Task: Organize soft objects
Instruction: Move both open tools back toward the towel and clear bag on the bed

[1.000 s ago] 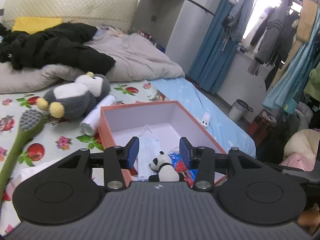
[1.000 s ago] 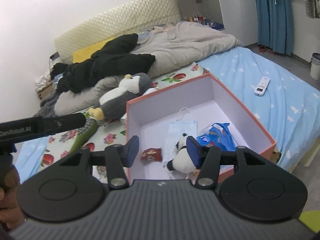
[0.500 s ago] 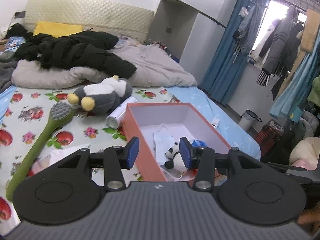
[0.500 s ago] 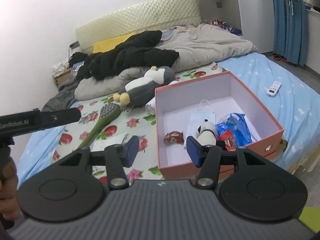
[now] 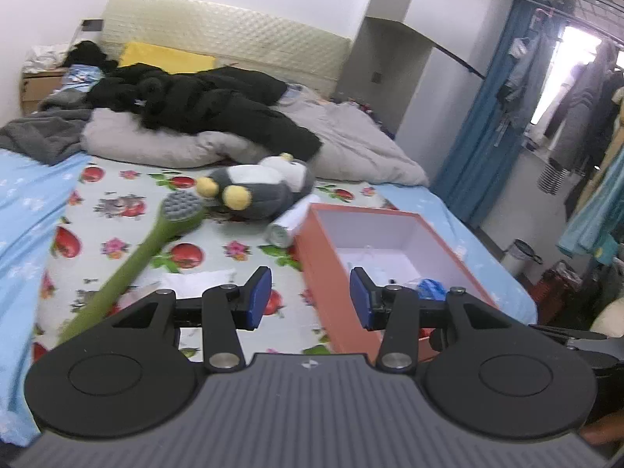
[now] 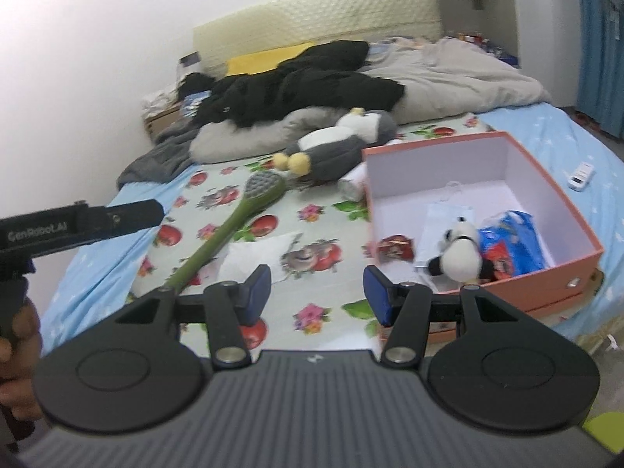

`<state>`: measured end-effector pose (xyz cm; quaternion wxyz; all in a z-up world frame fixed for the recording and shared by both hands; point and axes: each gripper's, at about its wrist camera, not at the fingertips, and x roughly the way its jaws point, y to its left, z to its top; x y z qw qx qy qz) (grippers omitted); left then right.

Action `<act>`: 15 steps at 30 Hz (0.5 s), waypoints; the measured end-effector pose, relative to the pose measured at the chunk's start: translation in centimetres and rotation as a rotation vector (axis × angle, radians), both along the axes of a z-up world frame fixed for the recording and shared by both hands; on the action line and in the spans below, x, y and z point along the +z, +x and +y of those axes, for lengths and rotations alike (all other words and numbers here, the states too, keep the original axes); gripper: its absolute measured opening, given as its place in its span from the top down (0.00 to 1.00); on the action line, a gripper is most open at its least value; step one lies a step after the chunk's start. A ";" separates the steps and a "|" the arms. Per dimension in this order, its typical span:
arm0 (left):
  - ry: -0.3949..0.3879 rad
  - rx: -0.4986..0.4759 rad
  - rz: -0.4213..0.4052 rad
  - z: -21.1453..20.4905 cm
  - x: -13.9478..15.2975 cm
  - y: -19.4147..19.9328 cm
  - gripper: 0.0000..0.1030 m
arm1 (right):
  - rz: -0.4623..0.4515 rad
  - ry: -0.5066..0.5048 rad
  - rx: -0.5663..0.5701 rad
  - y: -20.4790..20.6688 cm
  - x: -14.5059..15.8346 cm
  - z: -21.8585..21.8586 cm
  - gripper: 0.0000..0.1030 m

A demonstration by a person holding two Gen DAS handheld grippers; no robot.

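Observation:
An orange box with a white inside sits on the bed; in it lie a small panda plush, a face mask, a blue packet and a red wrapper. A grey penguin plush lies behind the box, also in the left wrist view. A green long-handled brush rests on the fruit-print sheet. My left gripper is open and empty, near the box's left wall. My right gripper is open and empty, short of the box.
A white roll lies between penguin and box. White paper lies on the sheet. Black clothes and a grey quilt fill the bed's head. A remote rests at the right edge. A hand holds the other gripper.
Both grippers have pulled back and swung left from over the box; the box now sits to their right and more of the sheet and brush shows. Jaws unchanged.

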<state>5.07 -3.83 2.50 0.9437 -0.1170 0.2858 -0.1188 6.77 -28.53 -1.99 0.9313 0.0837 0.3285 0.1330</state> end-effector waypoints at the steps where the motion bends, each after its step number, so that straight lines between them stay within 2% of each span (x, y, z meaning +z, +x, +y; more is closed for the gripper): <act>1: 0.010 0.019 0.000 0.4 0.0 -0.3 0.51 | -0.002 0.004 0.013 0.0 0.0 0.4 0.46; 5: 0.013 0.088 0.000 2.3 -0.3 -1.4 0.51 | -0.008 0.036 0.069 -0.1 0.1 2.1 0.46; 15: -0.002 0.168 0.050 6.7 -3.4 -2.5 0.51 | 0.026 -0.024 0.186 0.2 -1.0 6.9 0.46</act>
